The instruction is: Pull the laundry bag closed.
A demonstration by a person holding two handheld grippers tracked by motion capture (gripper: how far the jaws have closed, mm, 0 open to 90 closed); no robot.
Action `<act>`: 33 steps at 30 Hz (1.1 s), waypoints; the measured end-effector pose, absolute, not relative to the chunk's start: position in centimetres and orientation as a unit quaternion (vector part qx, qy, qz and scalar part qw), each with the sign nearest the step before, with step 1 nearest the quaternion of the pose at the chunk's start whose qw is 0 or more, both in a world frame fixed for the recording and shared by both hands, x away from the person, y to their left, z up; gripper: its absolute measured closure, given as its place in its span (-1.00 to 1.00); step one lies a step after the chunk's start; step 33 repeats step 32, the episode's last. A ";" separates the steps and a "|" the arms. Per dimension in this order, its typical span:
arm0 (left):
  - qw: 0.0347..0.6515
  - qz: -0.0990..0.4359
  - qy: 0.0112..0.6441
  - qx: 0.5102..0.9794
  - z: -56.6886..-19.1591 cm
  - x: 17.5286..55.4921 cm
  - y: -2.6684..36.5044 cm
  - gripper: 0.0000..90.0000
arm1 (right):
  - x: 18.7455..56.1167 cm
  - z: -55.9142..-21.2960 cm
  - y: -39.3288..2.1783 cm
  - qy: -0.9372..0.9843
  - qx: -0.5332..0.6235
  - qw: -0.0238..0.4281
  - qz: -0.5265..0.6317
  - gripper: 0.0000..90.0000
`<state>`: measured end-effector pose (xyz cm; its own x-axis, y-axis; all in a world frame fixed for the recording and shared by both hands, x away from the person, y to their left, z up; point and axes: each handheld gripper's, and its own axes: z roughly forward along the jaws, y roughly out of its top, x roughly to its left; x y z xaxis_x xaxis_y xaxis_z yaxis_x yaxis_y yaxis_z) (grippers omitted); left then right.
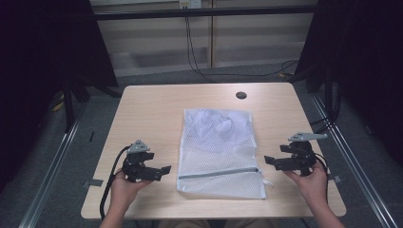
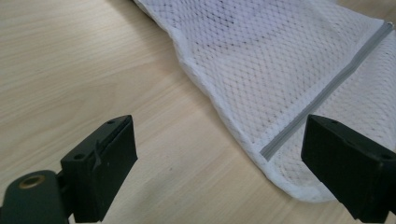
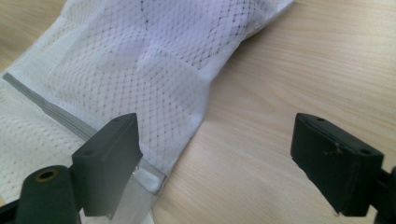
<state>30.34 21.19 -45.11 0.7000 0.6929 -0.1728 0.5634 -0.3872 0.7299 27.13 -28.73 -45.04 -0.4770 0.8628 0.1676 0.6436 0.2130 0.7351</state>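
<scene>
Two grippers flank a white mesh laundry bag (image 1: 220, 152) that lies flat at the centre of the worktop (image 1: 152, 109) in the high view. At lower left of that frame the left gripper (image 1: 164, 170) sits in the person's left hand (image 1: 124, 185), fingers spread wide with nothing between them, just beside the bag's left edge. At lower right the right gripper (image 1: 267, 160) is held in the right hand (image 1: 311, 183), its fingers also wide and empty, near the bag's right edge.

The left gripper view brings out what the high view blurs: the weave of the mesh and the grey zip (image 2: 327, 84) running slantwise from upper right down to the bag's hem, with its end between the two black fingers (image 2: 105, 163). The right gripper view shows the bag filling the upper left, the zip (image 3: 51, 112) at left, and a small clear tab (image 3: 147, 177) at the bag's corner beside the left finger.

The worktop is pale wood grain with a round dark hole (image 1: 241, 95) near its far edge. Behind it, grey carpet (image 1: 166, 76), trailing cables (image 1: 199, 66) and a light wall; dark curtains at both sides.
</scene>
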 end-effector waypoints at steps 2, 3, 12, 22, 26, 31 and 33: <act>0.402 0.084 0.382 0.828 -45.1 30.5 21.6 -0.78 | 27.1 -45.2 -28.9 0.765 0.494 0.139 0.388 -0.66; 0.401 0.088 0.384 0.827 -45.1 30.5 21.8 -0.78 | 27.1 -45.2 -28.9 0.765 0.494 0.141 0.387 -0.66; 0.404 0.098 0.395 0.819 -45.3 30.9 23.5 -0.83 | 27.1 -45.5 -29.5 0.763 0.496 0.147 0.388 -0.70; 0.397 0.114 0.397 0.820 -45.9 31.2 24.9 -0.85 | 27.0 -45.7 -29.8 0.765 0.492 0.157 0.384 -0.72; 0.391 0.107 0.405 0.820 -46.6 31.5 25.4 -0.86 | 27.1 -46.0 -29.9 0.767 0.492 0.153 0.383 -0.74; 0.377 0.105 0.412 0.822 -47.4 32.0 25.3 -0.90 | 27.2 -46.6 -29.9 0.771 0.495 0.141 0.375 -0.74; 0.374 0.100 0.414 0.824 -47.6 32.1 25.2 -0.92 | 27.2 -46.7 -30.0 0.770 0.498 0.138 0.375 -0.75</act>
